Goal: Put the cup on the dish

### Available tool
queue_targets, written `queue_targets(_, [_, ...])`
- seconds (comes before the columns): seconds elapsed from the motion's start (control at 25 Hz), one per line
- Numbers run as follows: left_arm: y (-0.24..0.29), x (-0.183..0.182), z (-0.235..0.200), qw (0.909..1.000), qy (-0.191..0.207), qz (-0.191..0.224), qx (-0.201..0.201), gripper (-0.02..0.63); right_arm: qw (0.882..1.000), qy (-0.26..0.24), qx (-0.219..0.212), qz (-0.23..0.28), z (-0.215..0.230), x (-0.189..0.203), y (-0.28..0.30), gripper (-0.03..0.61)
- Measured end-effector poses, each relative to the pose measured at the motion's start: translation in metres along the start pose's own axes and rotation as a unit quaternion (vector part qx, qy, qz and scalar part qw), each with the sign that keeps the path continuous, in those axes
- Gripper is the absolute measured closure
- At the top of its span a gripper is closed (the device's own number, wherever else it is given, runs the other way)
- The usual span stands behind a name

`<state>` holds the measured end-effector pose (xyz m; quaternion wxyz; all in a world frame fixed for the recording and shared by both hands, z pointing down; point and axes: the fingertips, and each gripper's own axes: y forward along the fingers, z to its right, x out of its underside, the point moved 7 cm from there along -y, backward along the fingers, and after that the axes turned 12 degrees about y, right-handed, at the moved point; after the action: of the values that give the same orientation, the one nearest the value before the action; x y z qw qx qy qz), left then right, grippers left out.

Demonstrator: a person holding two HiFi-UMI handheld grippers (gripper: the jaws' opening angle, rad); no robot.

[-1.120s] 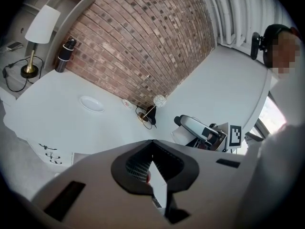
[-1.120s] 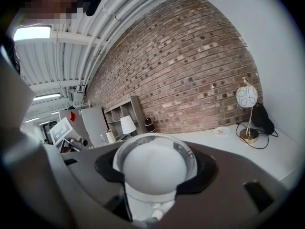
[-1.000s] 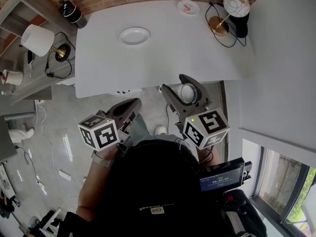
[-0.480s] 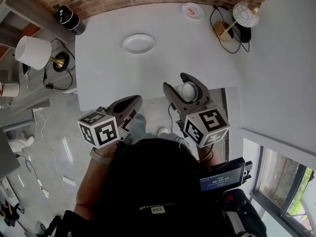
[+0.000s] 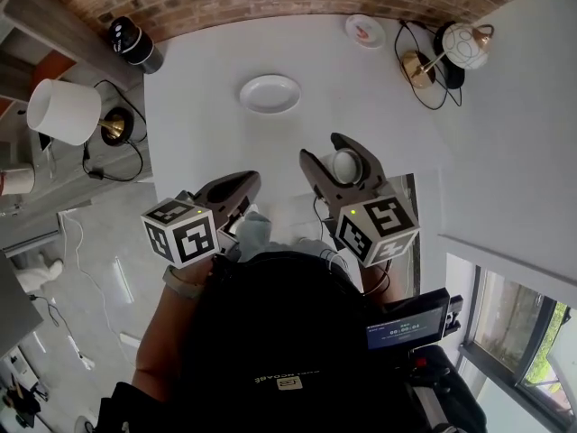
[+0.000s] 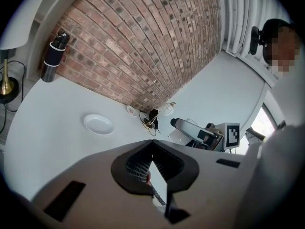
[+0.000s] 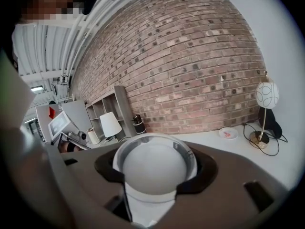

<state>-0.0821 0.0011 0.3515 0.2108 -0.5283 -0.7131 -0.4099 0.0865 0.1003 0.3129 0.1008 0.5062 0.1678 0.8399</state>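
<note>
A white oval dish (image 5: 269, 93) lies on the white table (image 5: 198, 133), towards its far side. My right gripper (image 5: 339, 158) is shut on a white cup (image 5: 344, 165), held over the table's near edge, well short of the dish and to its right. In the right gripper view the cup (image 7: 155, 162) fills the space between the jaws, rim towards the camera, and hides the dish. My left gripper (image 5: 236, 191) hangs at the near edge, shut with nothing in it. The left gripper view shows the dish (image 6: 99, 124) ahead on the left.
A small plate with something red (image 5: 364, 31) sits at the far right, next to a globe lamp (image 5: 471, 43) with a brass base (image 5: 416, 69) and cable. A black cylinder (image 5: 135, 41) stands at the far left corner. A white-shaded lamp (image 5: 61, 111) is off the table's left.
The table has come nearer in the head view. The right gripper with the cup was short of the table's near edge and is now over it. Both grippers keep their hold.
</note>
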Motion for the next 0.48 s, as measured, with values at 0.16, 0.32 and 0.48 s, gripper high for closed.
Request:
queue_targets(0.16, [-0.011,-0.009,-0.022,1.0,0.004,-0.002,0.006,0.609,1.0,0.0,0.007,-0.001,-0.014,-0.002,0.023,0.327])
queue_targets(0.32, [-0.022,-0.017,-0.042,0.9999,0.008,-0.001,0.007,0.609,1.0,0.0,0.015,0.0,-0.025,-0.003,0.04,0.327])
queue_targets(0.48, [-0.03,-0.022,-0.054,0.9999,0.014,0.005,0.002,0.609,1.0,0.0,0.025,0.001,-0.03,-0.005,0.05,0.327])
